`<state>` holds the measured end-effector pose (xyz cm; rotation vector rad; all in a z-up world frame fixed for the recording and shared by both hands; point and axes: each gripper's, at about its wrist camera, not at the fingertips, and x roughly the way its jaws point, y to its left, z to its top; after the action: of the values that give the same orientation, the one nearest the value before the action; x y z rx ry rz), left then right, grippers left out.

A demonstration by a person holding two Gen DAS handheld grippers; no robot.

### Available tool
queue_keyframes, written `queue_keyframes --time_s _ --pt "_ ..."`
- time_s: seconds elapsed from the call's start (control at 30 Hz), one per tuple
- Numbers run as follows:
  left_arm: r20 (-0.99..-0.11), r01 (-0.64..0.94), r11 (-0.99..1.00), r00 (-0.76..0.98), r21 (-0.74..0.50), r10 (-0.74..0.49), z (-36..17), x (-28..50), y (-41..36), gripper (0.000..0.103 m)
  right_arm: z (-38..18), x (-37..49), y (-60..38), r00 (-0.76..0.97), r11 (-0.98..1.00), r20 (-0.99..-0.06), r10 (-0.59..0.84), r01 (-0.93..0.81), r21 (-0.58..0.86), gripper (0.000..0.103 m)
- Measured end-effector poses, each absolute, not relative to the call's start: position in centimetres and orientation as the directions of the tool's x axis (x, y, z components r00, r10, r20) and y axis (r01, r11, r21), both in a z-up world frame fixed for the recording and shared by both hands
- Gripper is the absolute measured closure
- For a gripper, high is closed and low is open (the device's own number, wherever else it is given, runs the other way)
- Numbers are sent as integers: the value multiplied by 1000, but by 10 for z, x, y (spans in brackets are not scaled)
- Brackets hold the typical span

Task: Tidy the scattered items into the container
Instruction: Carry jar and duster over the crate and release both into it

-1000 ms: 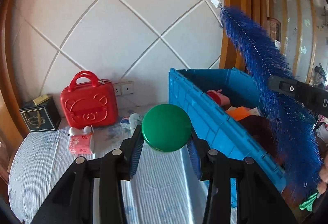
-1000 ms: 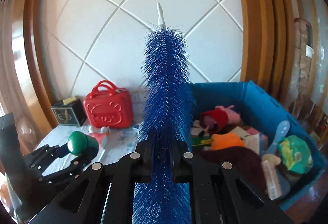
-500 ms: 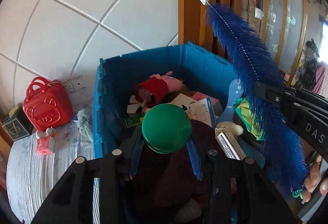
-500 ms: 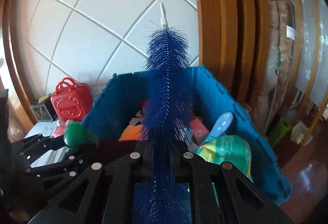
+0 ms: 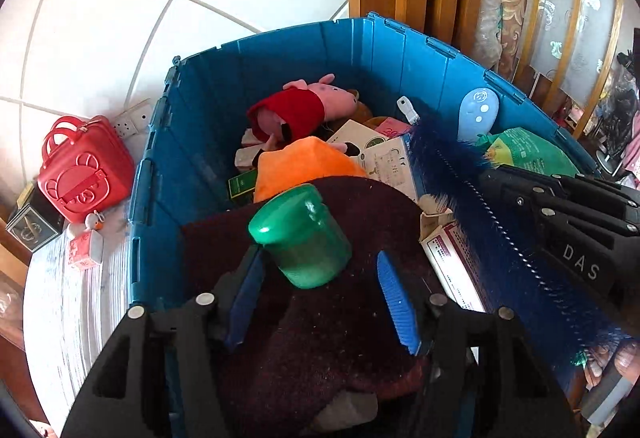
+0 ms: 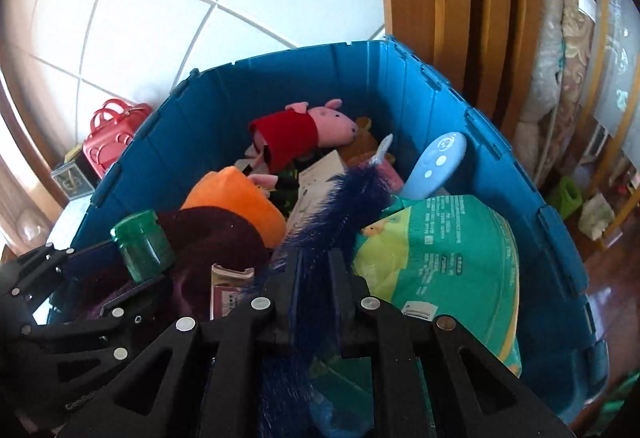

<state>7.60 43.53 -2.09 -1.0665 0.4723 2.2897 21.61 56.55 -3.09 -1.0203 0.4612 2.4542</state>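
Observation:
The blue crate point(image 5: 200, 141) point(image 6: 440, 77) holds a pink pig plush point(image 5: 308, 105), an orange plush point(image 5: 304, 165), boxes and a dark red cloth point(image 5: 320, 318). My left gripper point(image 5: 320, 294) is open over the crate; the green jar point(image 5: 302, 236) lies tilted on the dark cloth between its fingers, free of the pads. It also shows in the right wrist view point(image 6: 142, 244). My right gripper point(image 6: 314, 278) is shut on the blue bristle brush point(image 6: 332, 213), whose tip points down into the crate point(image 5: 460, 173).
A red toy case point(image 5: 82, 173), a dark box point(image 5: 34, 226) and a small pink-and-white item point(image 5: 84, 250) stand on the white table left of the crate. A green packet point(image 6: 440, 250) fills the crate's right side. Wooden frames rise behind.
Both grippers moved over and down into the crate. My left gripper opened and let the green jar drop onto the dark cloth. The brush tilted down into the crate.

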Motion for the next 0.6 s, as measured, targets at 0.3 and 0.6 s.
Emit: queue_keyframes --time_s 0.3,0.6 --pt "-742 -593 -805 -550 25 383 -18 91 408 37 -15 240 545 -658 -851 -673 338 -519 80 9" --pt "-653 -544 -839 -643 24 399 0 124 374 34 4 288 520 -730 -824 -561 390 -549 143 0"
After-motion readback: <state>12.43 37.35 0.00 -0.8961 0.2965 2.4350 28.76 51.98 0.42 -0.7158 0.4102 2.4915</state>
